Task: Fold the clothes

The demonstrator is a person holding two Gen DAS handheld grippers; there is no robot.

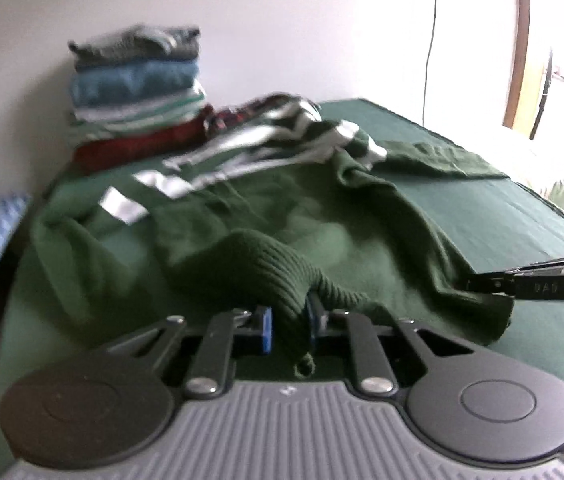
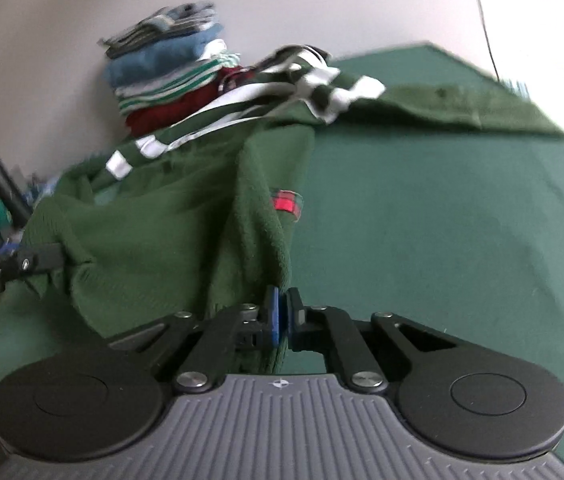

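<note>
A dark green sweater (image 1: 241, 216) with white stripes lies rumpled on the green table cover (image 1: 502, 216). My left gripper (image 1: 289, 322) is shut on its ribbed hem, which bunches up between the blue pads (image 1: 266, 326). My right gripper (image 2: 282, 314) is shut on the sweater's (image 2: 169, 216) other bottom corner, near a small red label (image 2: 285, 204). The right gripper (image 1: 494, 282) also shows at the right edge of the left wrist view, pinching the cloth. The left gripper (image 2: 47, 260) shows at the left edge of the right wrist view, holding the hem.
A stack of folded clothes (image 1: 137, 92) in grey, blue, striped white and red stands at the back left against the wall. Another green garment (image 1: 442, 158) lies flat at the far right. A window (image 1: 554, 60) and a hanging cable are on the right.
</note>
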